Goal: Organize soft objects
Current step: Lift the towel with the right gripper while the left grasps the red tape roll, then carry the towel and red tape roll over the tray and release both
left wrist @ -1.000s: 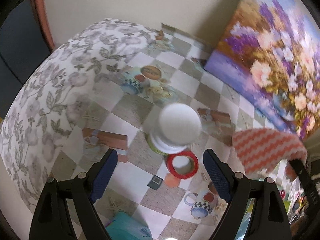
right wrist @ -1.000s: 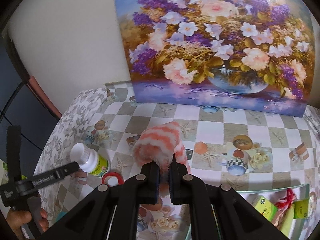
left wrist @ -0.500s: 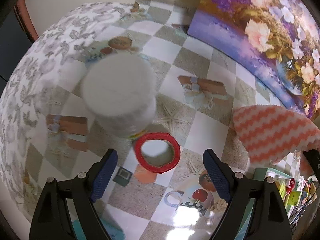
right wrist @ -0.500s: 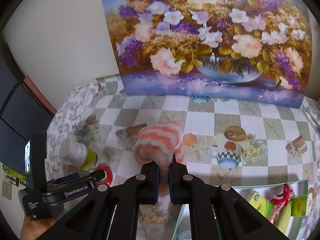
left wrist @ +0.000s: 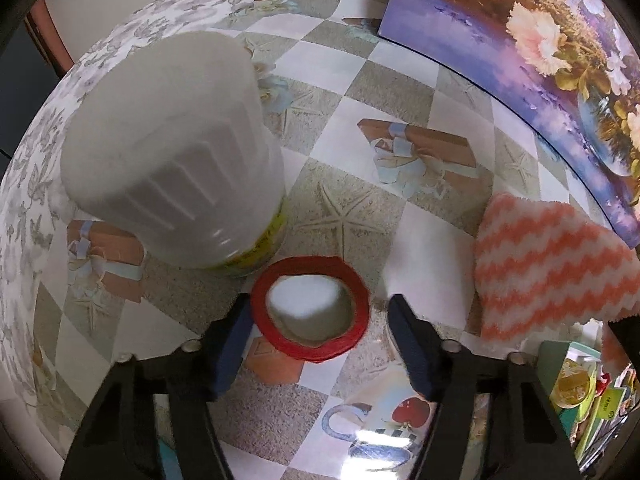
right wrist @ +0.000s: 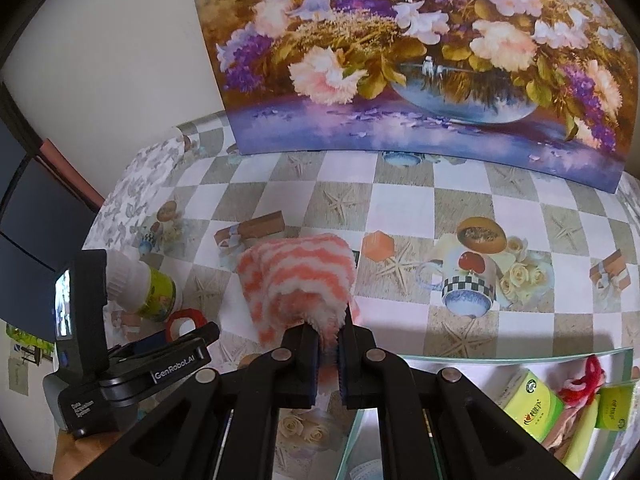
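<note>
Left gripper half open, jaws just closing in, straddling red ring lying flat on checkered tablecloth; left pad at ring's 9 o'clock edge, right pad a little clear at 3 o'clock. White-capped bottle touching ring at 11 o'clock. Right gripper clamped tight on orange-and-white fuzzy cloth, bunched above tablecloth at 12 o'clock from fingers.
</note>
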The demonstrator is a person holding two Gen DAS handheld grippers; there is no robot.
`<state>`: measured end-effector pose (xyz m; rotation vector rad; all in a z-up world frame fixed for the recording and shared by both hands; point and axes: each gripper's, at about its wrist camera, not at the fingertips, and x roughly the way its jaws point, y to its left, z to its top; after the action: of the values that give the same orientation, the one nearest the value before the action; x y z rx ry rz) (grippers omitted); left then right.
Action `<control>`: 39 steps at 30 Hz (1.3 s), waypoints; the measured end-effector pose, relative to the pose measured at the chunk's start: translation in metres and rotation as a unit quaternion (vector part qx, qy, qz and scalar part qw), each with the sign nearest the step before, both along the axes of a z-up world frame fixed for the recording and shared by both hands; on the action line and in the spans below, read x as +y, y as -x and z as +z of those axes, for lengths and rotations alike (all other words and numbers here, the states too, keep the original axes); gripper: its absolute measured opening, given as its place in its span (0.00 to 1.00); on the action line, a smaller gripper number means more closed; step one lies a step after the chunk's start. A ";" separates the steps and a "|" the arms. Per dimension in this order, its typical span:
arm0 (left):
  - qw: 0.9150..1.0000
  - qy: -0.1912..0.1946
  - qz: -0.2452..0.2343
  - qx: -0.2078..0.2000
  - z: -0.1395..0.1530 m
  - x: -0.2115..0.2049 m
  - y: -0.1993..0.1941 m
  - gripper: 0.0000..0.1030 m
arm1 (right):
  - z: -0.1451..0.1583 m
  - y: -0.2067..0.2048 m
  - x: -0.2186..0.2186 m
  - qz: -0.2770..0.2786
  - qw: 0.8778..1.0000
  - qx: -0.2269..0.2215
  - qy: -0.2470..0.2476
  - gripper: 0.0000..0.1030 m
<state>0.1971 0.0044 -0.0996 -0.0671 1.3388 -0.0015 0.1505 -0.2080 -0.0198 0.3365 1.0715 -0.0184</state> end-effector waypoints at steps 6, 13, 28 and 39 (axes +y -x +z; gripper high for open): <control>1.000 0.008 -0.011 -0.006 0.001 -0.007 0.001 0.56 | -0.003 -0.001 0.000 0.000 1.000 0.004 -0.004 0.07; 1.000 0.020 -0.014 -0.016 0.014 -0.017 0.000 0.56 | -0.004 -0.001 0.001 0.002 1.000 0.005 -0.004 0.07; 0.993 0.060 -0.021 -0.104 0.095 -0.012 0.011 0.56 | 0.012 0.004 0.002 0.003 1.000 -0.014 -0.001 0.07; 0.987 0.077 -0.035 -0.136 0.132 -0.012 0.030 0.56 | 0.048 0.023 0.000 -0.005 0.999 -0.046 0.006 0.07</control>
<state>0.1671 -0.0075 0.0324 -0.1452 1.0660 -0.1678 0.1271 -0.2075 0.0285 0.3288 0.9774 -0.0191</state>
